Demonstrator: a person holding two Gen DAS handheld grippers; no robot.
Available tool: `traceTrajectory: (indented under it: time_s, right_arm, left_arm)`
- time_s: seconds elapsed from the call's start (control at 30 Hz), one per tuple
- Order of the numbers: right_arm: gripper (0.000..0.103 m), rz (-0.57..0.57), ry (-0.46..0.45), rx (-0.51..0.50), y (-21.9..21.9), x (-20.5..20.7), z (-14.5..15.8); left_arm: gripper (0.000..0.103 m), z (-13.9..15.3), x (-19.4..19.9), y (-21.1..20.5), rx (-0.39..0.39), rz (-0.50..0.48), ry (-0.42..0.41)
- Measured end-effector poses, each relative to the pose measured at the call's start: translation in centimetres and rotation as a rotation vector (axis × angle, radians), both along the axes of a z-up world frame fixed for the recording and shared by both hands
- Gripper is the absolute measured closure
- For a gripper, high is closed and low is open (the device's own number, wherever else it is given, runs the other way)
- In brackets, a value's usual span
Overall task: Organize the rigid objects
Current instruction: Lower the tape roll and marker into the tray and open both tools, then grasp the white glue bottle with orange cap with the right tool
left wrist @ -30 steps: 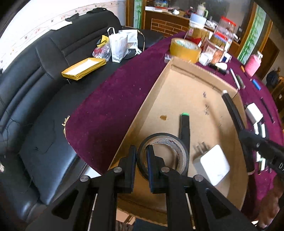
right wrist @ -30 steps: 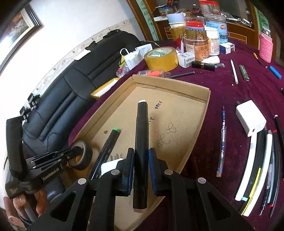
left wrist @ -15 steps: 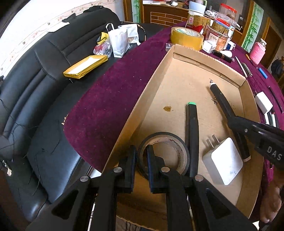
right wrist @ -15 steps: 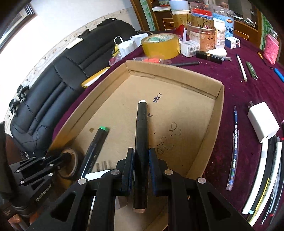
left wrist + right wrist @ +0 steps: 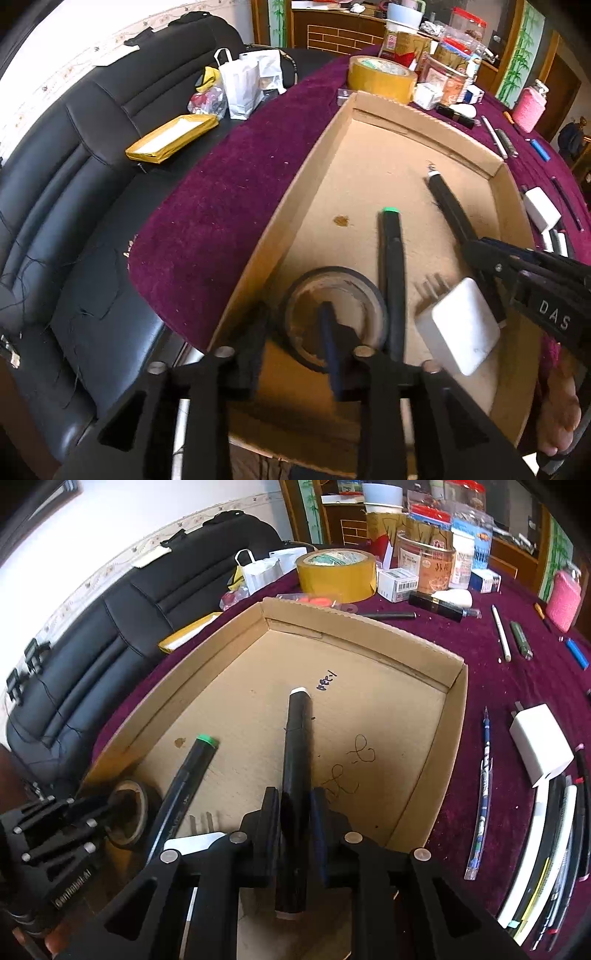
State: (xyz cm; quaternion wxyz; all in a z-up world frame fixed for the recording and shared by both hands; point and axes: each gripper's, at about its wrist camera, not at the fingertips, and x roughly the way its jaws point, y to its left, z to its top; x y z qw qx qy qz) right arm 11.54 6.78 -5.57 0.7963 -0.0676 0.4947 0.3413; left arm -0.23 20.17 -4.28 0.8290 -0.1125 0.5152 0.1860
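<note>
The left gripper (image 5: 291, 328), jaws parted, straddles the black tape roll's (image 5: 334, 317) near wall in the cardboard tray's (image 5: 295, 206) near-left corner. The right gripper (image 5: 293, 812) clamps a black marker (image 5: 297, 753) over the tray's open middle floor, beside the green-capped marker (image 5: 188, 775).

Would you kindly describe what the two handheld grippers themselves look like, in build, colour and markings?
Both are matte black plastic with angular cut-out frames, silver round pins at the joints and flat dark finger pads. The left gripper bears white raised "GenRobot.AI" lettering, read in the right wrist view; the right gripper shows "DAS" in the left wrist view. Bare fingers show behind each; no cables visible.
</note>
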Motion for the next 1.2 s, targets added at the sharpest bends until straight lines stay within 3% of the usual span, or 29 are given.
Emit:
traceTrajectory:
  time_s: [0.07, 0.17, 0.23, 0.3, 0.53, 0.8, 0.93, 1.2]
  right_arm:
    - [0.079, 0.003, 0.022, 0.040, -0.8, -0.1, 0.4]
    - [0.077, 0.005, 0.027, 0.108, -2.7, -0.7, 1.5]
    - [0.074, 0.005, 0.030, 0.160, -4.3, -1.2, 2.3]
    - [0.065, -0.002, 0.033, 0.218, -6.7, -1.9, 3.0]
    - [0.062, -0.069, 0.038, 0.297, -14.8, -3.2, 3.2]
    - [0.061, -0.214, 0.052, 0.328, -24.0, -2.5, 2.2]
    - [0.045, -0.324, 0.015, 0.342, -28.4, -1.8, 2.8]
    - [0.045, -0.547, -0.034, 0.296, -35.8, 0.7, 3.0]
  left_arm:
    - [0.055, 0.6, -0.2, -0.5, 0.007, -0.007, -0.020]
    - [0.044, 2.1, -0.8, -1.7, 0.061, 0.000, -0.062]
    - [0.041, 3.4, -1.1, -2.6, 0.089, 0.007, -0.104]
    - [0.038, 4.4, -0.8, -4.0, 0.053, -0.017, -0.153]
    - [0.035, 5.5, 0.8, -10.8, -0.103, -0.171, -0.229]
    - [0.035, 4.7, 2.6, -19.1, -0.161, -0.331, -0.185]
    - [0.034, 4.7, 3.2, -21.7, -0.188, -0.372, -0.183]
    - [0.031, 4.8, 4.9, -24.8, -0.238, -0.426, -0.181]
